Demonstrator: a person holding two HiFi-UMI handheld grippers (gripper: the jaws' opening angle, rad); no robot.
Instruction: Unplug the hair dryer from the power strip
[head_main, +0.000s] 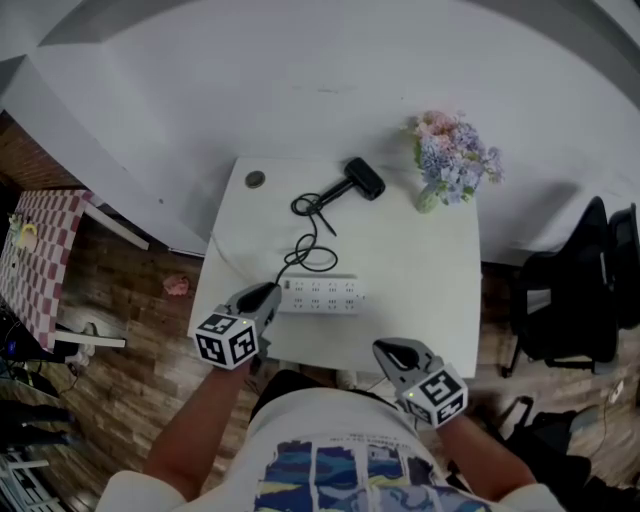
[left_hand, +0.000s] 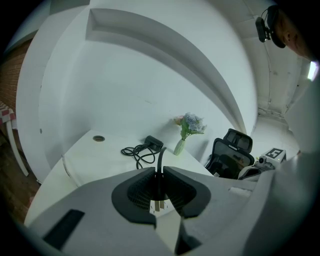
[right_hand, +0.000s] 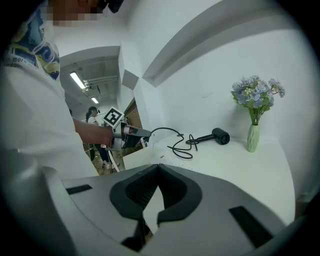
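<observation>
my left gripper (left_hand: 158, 186) is clamped on the small black plug (left_hand: 158, 194) of the black hair dryer (head_main: 362, 178), with the thin black cord (left_hand: 161, 156) rising out between the jaws. the metal prongs (left_hand: 158, 205) seem to hang bare below the grip, so i judge the plug clear of its socket, though the head view is too small to confirm. the long white power strip (head_main: 325, 296) lies just beside that gripper, stretching rightward along the near edge of the white table (head_main: 430, 260). my right gripper (right_hand: 159, 169) is closed on nothing, off the table's near edge and farther from the socket end. the dryer lies at the far side.
</observation>
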